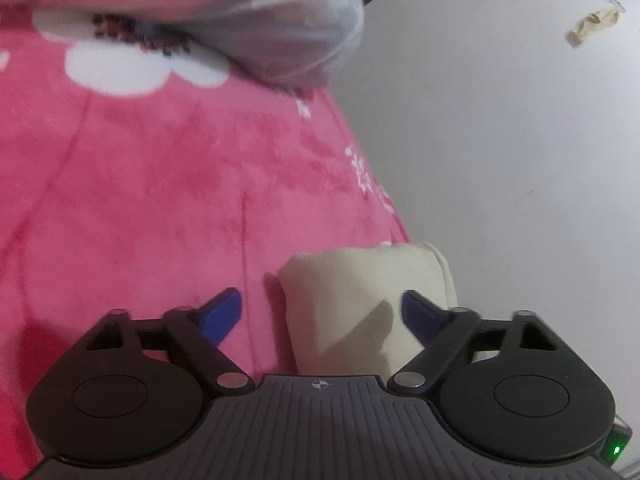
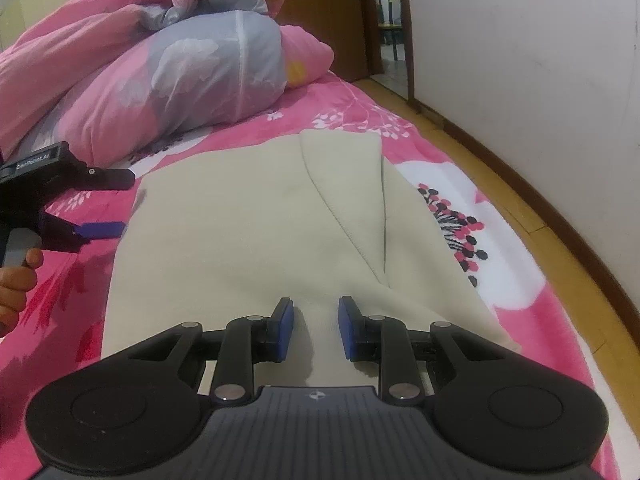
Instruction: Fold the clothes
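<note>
Left wrist view: your left tool [image 1: 322,314] is standing well apart, pads clear of the cream garment [image 1: 360,304]; its folded edge is lying between them, on the pink bed [image 1: 160,180] beside the white wall [image 1: 500,160]. Closing from here is risking a pinch of blanket along with cloth.

Right wrist view: your right tool [image 2: 316,328] is hovering narrowly apart over the garment's near end, nothing pressed; the garment is running lengthwise away toward the pillow [image 2: 208,76]; tugging unevenly is likely to skew the fold.
</note>
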`<state>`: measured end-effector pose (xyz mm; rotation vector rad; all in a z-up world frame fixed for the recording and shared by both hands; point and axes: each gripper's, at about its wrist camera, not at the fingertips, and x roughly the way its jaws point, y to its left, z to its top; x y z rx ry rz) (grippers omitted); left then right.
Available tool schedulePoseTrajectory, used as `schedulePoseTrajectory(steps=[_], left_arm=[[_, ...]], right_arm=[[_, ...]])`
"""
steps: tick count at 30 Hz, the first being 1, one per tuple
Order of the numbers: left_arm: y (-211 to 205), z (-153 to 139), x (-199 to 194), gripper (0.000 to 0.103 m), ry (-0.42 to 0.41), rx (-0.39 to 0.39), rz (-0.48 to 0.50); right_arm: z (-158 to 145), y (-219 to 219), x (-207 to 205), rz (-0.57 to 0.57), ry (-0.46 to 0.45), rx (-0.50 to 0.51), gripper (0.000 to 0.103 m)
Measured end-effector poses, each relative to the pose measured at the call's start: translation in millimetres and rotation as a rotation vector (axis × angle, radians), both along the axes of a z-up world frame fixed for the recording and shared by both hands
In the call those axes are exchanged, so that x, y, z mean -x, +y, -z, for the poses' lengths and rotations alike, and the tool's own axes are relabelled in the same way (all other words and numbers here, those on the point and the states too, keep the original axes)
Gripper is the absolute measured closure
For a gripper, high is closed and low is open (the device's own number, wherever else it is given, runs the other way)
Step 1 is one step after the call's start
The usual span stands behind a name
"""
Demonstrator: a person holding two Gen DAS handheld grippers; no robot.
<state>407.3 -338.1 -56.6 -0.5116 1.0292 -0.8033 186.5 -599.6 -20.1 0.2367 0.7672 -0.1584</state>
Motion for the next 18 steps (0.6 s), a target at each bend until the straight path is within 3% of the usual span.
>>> schedulePoseTrajectory(steps=[6, 9, 11, 13, 14, 17, 18], left_arm=[[-11.3, 20.8, -14.2, 0.055, 0.077, 0.098, -0.009], [-14.5, 13.5, -7.6, 0.070, -0.030, 0.095, 0.018], [-17.5, 6.4, 0.7, 0.071, -0.138, 0.072, 0.044], [-23.6, 11.0, -0.4, 0.071, -0.183, 0.006, 0.045], [-25.3, 16.4, -2.8, 0.070, -0.174, -0.023, 0.039], [-17.3, 23.5, -8.8, 0.064, -0.090, 0.011, -0.006], [-12.7, 22.3, -8.5, 0.055, -0.065, 0.026, -0.026]], right_arm=[[2.6, -0.4, -2.9, -0.001, -0.016, -0.001, 0.077], [2.5, -0.4, -1.1, -0.005, -0.019, -0.001, 0.077], [2.8, -0.3, 0.2, -0.010, -0.023, 0.001, 0.076], [4.2, -1.4, 0.7, -0.015, -0.031, -0.004, 0.076], [4.9, -1.9, 1.0, -0.017, -0.035, -0.006, 0.077], [6.2, -1.4, 0.4, -0.018, -0.039, -0.004, 0.076], [5.9, -0.1, -0.3, -0.018, -0.036, 0.003, 0.076]])
